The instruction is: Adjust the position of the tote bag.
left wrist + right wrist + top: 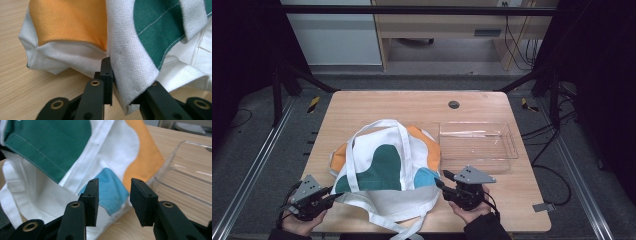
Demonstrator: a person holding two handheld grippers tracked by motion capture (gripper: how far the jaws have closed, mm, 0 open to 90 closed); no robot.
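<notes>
High view, bag: the tote bag [384,165] is lying crumpled in the middle of the wooden table [362,102], its straps looping toward the far side and trailing off the near edge.
High view, hands: the left gripper [331,194] is sitting at the bag's near left corner; the right gripper [439,179] is hovering just beside its near right edge.
High view, surroundings: a clear plastic tray [478,142] is standing to the right of the bag, nearly touching it, with nothing inside as far as I can tell.
Left gripper view, fingers: the jaws are closing around a white fold of the bag [130,72]; cloth is sitting between them, though they are not looking fully pressed together.
Right gripper view, fingers: the jaws are standing spread apart, pinching nothing, pointing at the blue patch of the bag [112,190].
Right gripper view, obstacle: the tray's wall [172,182] is sitting close on the right.
Progress: early, I judge; one corner is being taken, the other is not yet gripped, and the bag is still rumpled.
</notes>
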